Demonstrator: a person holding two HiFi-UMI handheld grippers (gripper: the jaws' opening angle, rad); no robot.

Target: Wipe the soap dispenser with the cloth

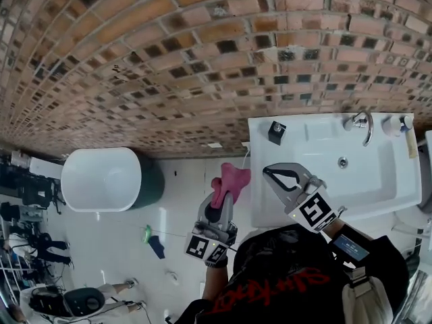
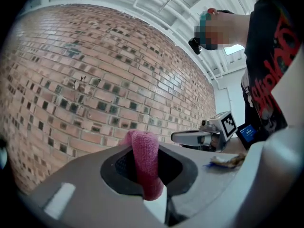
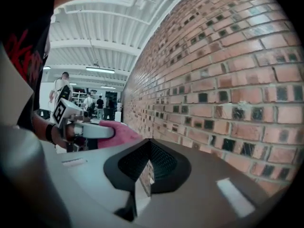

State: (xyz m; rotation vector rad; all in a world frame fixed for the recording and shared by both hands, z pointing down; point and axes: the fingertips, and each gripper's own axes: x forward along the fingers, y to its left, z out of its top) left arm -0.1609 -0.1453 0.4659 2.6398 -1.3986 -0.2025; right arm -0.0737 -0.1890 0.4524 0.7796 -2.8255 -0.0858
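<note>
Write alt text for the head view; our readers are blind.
From above: the left tongs grip a pink cloth beside a white sink; the right tongs, shut and empty, hover over it. A black soap dispenser stands on its back left corner.

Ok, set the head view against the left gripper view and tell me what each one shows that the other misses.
Only the head view shows the white sink, the black soap dispenser on its back corner, the tap and a white tub left of the sink. Only the left gripper view shows the white ceiling beams and, up close, the left gripper with its jaws closed on the cloth. Both show the pink cloth, the right gripper and the brick wall.
</note>
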